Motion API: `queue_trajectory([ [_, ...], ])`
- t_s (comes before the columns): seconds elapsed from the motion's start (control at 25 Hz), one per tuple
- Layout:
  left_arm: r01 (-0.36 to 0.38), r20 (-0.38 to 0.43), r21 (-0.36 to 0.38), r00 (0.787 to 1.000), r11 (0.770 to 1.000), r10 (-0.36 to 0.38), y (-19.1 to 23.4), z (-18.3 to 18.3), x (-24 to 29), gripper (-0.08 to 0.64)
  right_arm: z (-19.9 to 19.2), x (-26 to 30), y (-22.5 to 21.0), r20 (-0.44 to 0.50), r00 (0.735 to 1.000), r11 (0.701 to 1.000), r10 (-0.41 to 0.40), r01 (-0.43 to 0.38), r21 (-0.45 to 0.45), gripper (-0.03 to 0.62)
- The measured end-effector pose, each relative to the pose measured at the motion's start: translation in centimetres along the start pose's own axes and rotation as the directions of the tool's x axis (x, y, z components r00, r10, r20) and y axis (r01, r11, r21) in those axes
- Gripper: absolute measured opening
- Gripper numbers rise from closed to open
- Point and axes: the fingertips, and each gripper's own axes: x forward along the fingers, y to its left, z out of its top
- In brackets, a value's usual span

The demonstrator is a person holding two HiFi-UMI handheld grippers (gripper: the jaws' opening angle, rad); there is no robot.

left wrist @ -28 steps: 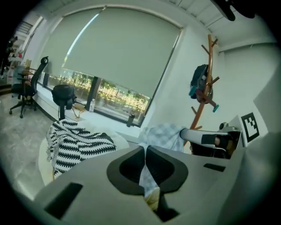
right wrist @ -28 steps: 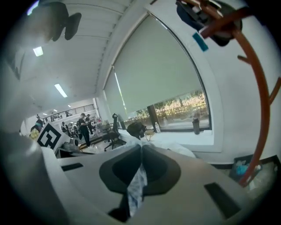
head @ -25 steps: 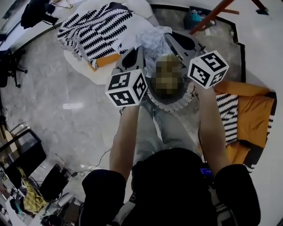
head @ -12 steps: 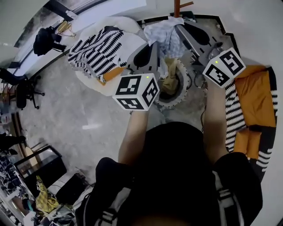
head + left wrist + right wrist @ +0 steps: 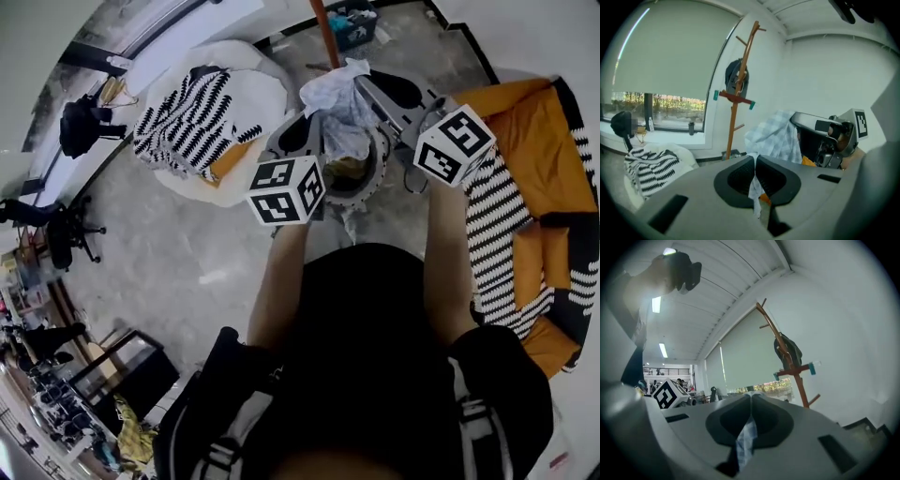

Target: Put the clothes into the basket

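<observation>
We record a grey marble floor (image 5: 159,244) — on it the basket (image 5: 367,193), a white beanbag (image 5: 262,89) and an orange mat (image 5: 525,122).

The person wears a black top (image 5: 375,319) with short sleeves (image 5: 225,375) and grey shoulder straps (image 5: 223,452). The grey left claw (image 5: 755,159) and right claw (image 5: 751,395) each carry a white cube (image 5: 286,187) with black squares.

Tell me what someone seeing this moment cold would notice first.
A pale checked cloth is pinched between the left gripper and the right gripper, held up over the round basket at top centre of the head view. Around it lie a black-and-white zigzag cloth on a white cushion at upper left, and an orange blanket at right.
</observation>
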Motion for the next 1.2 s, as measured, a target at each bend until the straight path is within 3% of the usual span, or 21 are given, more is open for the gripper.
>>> queue_trajectory([
  [0.16,-0.015,-0.122,-0.061,0.993,0.998,0.007,1.1,-5.5,2.0,0.012,-5.8,-0.7,-1.4,-0.103,0.994,0.995,-0.032,0.042,0.090,0.015],
  [0.32,-0.068,-0.260,0.008,0.963,0.998,0.067,3.4,-11.6,3.6,0.012,-11.4,-0.4,-1.9,-0.218,0.975,0.986,-0.045,0.078,0.146,0.015],
  [0.4,-0.083,-0.304,-0.029,0.950,0.996,0.071,4.5,-14.8,4.3,0.013,-14.6,-0.4,-2.4,-0.275,0.959,0.981,-0.061,0.108,0.159,0.015],
  [0.72,-0.159,-0.372,-0.164,0.924,0.973,0.088,10.2,-25.6,6.9,0.014,-28.1,0.0,-4.4,-0.433,0.894,0.949,-0.114,0.228,0.220,0.017],
  [1.04,-0.210,-0.415,-0.218,0.904,0.953,0.104,14.6,-35.1,11.6,0.014,-42.3,0.2,-6.8,-0.563,0.816,0.912,-0.131,0.321,0.254,0.018],
  [1.08,-0.219,-0.419,-0.232,0.902,0.948,0.106,15.1,-36.3,12.2,0.014,-44.0,0.2,-7.2,-0.579,0.803,0.905,-0.139,0.341,0.256,0.027],
  [1.16,-0.240,-0.429,-0.267,0.897,0.933,0.107,15.8,-38.7,13.1,0.018,-46.9,0.0,-8.3,-0.615,0.772,0.883,-0.158,0.389,0.263,0.170],
  [1.2,-0.246,-0.433,-0.286,0.895,0.926,0.105,16.1,-39.7,13.4,0.031,-48.0,-0.2,-8.7,-0.632,0.757,0.873,-0.168,0.412,0.261,0.184],
])
